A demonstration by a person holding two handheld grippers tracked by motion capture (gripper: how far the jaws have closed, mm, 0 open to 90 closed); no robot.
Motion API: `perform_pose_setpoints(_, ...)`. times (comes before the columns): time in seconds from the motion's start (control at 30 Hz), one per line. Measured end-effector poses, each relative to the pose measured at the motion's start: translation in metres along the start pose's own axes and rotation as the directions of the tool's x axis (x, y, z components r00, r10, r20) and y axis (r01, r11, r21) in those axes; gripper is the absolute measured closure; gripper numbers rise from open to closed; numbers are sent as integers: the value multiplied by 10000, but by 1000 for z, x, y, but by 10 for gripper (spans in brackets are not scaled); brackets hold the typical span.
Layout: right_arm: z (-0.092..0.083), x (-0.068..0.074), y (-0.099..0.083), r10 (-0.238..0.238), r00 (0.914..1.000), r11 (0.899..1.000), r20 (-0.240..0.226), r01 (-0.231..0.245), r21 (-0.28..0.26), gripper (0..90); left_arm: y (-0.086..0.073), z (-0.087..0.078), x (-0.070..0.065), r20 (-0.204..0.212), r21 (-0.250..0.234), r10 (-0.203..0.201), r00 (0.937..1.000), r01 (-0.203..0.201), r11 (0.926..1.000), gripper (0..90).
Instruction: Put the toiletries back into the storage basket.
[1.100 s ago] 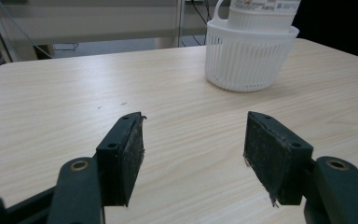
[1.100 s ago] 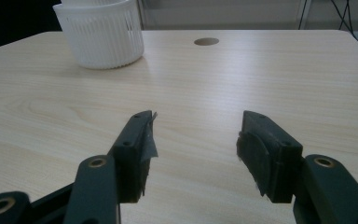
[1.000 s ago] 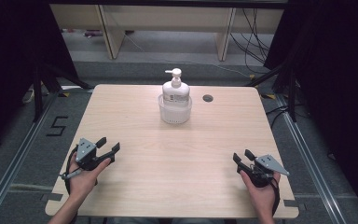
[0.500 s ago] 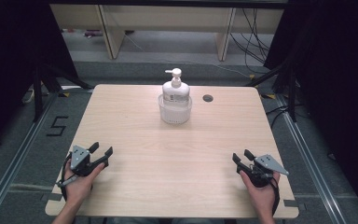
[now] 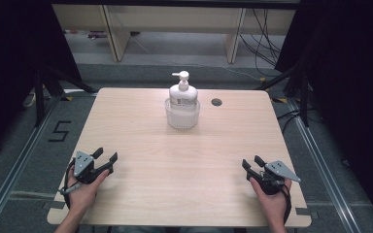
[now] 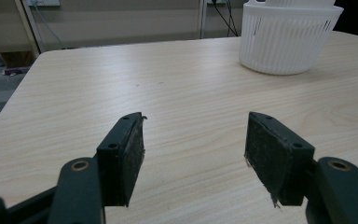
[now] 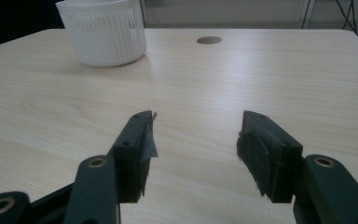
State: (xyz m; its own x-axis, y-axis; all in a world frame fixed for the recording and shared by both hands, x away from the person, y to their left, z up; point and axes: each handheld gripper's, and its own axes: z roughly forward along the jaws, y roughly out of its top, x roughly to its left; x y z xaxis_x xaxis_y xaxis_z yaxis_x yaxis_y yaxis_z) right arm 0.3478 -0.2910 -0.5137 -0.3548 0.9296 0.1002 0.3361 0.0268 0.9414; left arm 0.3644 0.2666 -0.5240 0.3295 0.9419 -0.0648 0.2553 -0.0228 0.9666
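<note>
My left tongs (image 5: 105, 157) and right tongs (image 5: 251, 163) are both wide open and hold nothing, low at the near corners of the bench (image 5: 141, 194). The pump bottle (image 5: 183, 92) stands upright in a white ribbed basket (image 5: 182, 116) at the far middle, well apart from me. I think the bottle is hard, smooth and a bit slippery, heavy if full. I would grab its neck. Only a small round hole (image 5: 216, 102) is nearby; the way looks free.

Even overhead light fell on the table (image 5: 141, 145), surroundings stayed dark, shadows were soft, and close jaws looked slightly blurred.
</note>
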Motion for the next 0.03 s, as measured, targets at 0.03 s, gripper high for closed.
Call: perform_pose_setpoints(0.03,-1,0,0,-35,10000,10000,79,35,17,453,0,0,0,38,-16,-16,10000,16,10000,367)
